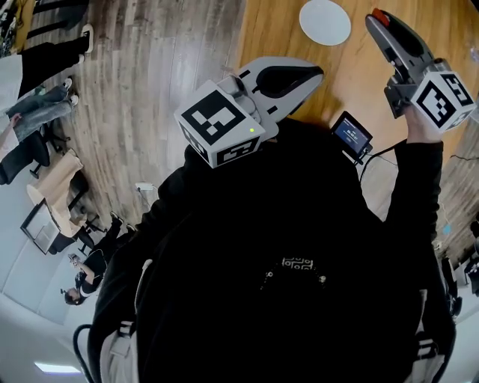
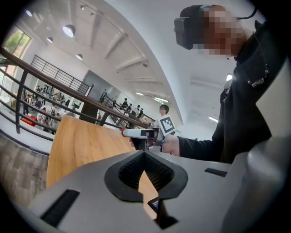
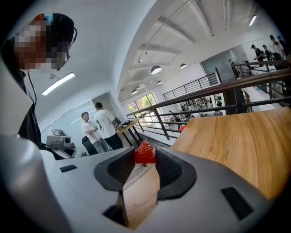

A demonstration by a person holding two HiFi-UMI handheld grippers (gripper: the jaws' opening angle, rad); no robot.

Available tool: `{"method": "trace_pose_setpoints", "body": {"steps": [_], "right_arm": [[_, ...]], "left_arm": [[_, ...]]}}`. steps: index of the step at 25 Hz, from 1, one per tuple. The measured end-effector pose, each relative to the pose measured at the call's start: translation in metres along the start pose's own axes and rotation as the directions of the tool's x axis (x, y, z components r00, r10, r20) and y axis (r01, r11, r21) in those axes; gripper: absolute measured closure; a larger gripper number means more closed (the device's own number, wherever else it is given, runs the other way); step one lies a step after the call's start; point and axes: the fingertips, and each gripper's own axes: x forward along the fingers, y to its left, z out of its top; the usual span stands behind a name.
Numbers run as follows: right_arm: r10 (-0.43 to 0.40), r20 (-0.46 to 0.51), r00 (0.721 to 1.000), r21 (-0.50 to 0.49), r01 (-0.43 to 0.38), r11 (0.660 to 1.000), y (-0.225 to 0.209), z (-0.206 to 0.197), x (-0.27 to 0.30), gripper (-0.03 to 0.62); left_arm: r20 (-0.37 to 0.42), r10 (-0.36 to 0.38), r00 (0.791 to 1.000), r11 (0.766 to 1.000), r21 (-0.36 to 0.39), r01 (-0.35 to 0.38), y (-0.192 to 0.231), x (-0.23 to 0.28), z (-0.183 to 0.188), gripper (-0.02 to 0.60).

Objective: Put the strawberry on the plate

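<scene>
Strawberry (image 3: 145,152): one, in right tool (image 3: 145,159); plate (image 1: 325,21): one.

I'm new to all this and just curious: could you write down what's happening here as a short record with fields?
left tool: shut, nothing in it
right tool: shut on the strawberry
plate: white, bare, on the table
strawberry's place: held up in the air, apart from the plate
step left: set the strawberry on the plate
</scene>
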Motion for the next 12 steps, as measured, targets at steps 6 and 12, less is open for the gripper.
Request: {"method": "trace_pose_setpoints", "body": {"steps": [6, 12], "right_arm": [[-0.02, -0.047, 0.999, 0.042, 0.022, 0.999, -0.024, -0.022, 0.022, 0.442], [-0.005, -0.092, 0.996, 0.045, 0.009, 0.999, -0.026, -0.034, 0.036, 0.442]], "left_arm": [[0.003, 0.028, 1.0, 1.0, 0.004, -0.028, 0.0, -0.01, -0.007, 0.584], [0.015, 0.058, 0.998, 0.998, -0.01, -0.058, -0.002, -0.021, -0.009, 0.584]]}}
